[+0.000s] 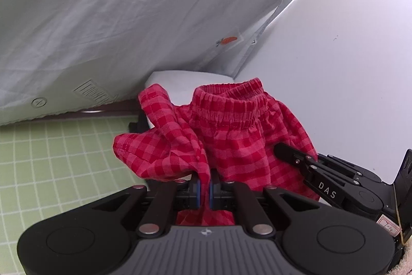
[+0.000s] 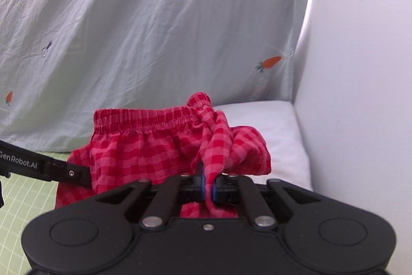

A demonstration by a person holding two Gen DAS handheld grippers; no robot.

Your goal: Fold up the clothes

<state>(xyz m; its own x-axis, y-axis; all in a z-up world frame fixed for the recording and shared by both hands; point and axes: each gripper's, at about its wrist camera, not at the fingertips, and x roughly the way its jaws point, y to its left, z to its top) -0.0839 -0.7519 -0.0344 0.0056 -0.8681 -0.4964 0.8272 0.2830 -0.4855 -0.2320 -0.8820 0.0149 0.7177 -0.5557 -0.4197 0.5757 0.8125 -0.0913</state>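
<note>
1. Tongs first: the left gripper (image 1: 203, 191) is clenched on a bunched fold of the red checked cotton shorts (image 1: 231, 135).
2. The right gripper (image 2: 209, 187) pinches another fold of the shorts (image 2: 154, 146).
3. Held between both, the shorts hang waistband up above the green gridded cutting mat (image 1: 51, 159).
4. Behind hangs a pale blue carrot-printed sheet (image 2: 154, 30).

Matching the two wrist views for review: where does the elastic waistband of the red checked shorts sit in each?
Left wrist: the waistband sits just right of centre, above the left hand-held gripper.
Right wrist: the waistband sits left of centre, above the right hand-held gripper.
Shared landmark: the carrot-print sheet behind.
</note>
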